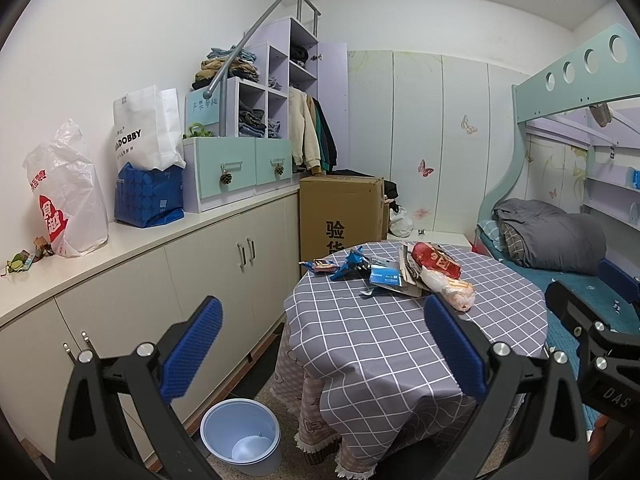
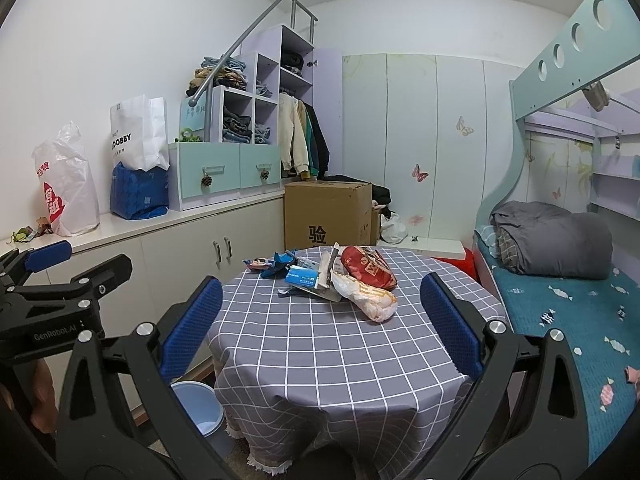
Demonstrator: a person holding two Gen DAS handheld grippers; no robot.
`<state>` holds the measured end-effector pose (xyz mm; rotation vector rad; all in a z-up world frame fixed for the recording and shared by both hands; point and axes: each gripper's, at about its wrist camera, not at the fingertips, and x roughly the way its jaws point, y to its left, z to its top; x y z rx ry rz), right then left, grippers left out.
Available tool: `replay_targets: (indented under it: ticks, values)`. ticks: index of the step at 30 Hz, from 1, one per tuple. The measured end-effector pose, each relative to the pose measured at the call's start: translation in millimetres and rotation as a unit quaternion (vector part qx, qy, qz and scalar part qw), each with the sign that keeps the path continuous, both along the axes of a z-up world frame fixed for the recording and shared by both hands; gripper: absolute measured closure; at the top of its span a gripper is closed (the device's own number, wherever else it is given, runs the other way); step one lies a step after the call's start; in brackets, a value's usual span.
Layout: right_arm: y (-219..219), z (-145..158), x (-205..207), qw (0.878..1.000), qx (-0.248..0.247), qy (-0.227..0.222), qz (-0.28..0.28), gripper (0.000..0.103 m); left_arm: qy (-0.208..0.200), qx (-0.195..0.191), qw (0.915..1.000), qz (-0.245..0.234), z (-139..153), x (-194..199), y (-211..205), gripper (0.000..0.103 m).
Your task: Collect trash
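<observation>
A heap of trash lies at the far side of the round table (image 1: 400,344) (image 2: 320,344) with its grey checked cloth: a red packet (image 1: 437,261) (image 2: 366,265), a crumpled pale plastic bag (image 1: 452,290) (image 2: 370,294), a blue-white box (image 1: 385,276) (image 2: 303,279) and blue wrappers (image 1: 347,266) (image 2: 278,264). A light blue bin (image 1: 240,436) (image 2: 198,408) stands on the floor left of the table. My left gripper (image 1: 324,350) and right gripper (image 2: 320,332) both hover open and empty, short of the trash. The left gripper (image 2: 48,276) also shows in the right wrist view, and the right gripper (image 1: 592,308) in the left.
A long white cabinet (image 1: 152,272) runs along the left wall, carrying plastic and paper bags (image 1: 68,196) and drawer units. A cardboard box (image 1: 340,212) stands behind the table. A bunk bed (image 2: 560,280) with a grey duvet is close on the right.
</observation>
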<state>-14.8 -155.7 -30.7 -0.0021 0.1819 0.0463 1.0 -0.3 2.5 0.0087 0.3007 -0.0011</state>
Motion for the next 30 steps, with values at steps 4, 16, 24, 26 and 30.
replay_targets:
  ticks: [4,16,24,26,30]
  values:
    - [1,1,-1,1.000,0.000,0.001,0.000,0.006,0.000,0.002,1.0000,-0.001,0,0,0,0.004]
    - [0,-3,-2,1.000,0.006,0.009,0.002,0.006,0.003,0.003,1.0000,0.001,-7,0,-2,0.004]
    - [-5,1,-2,1.000,0.009,0.015,0.004,0.006,0.007,0.004,1.0000,0.001,-12,1,1,0.004]
    - [-4,1,-2,1.000,0.010,0.015,0.004,0.006,0.007,0.005,1.0000,0.002,-12,1,0,0.004]
    - [-5,0,-3,1.000,0.011,0.016,0.004,0.006,0.007,0.005,1.0000,0.001,-12,1,0,0.004]
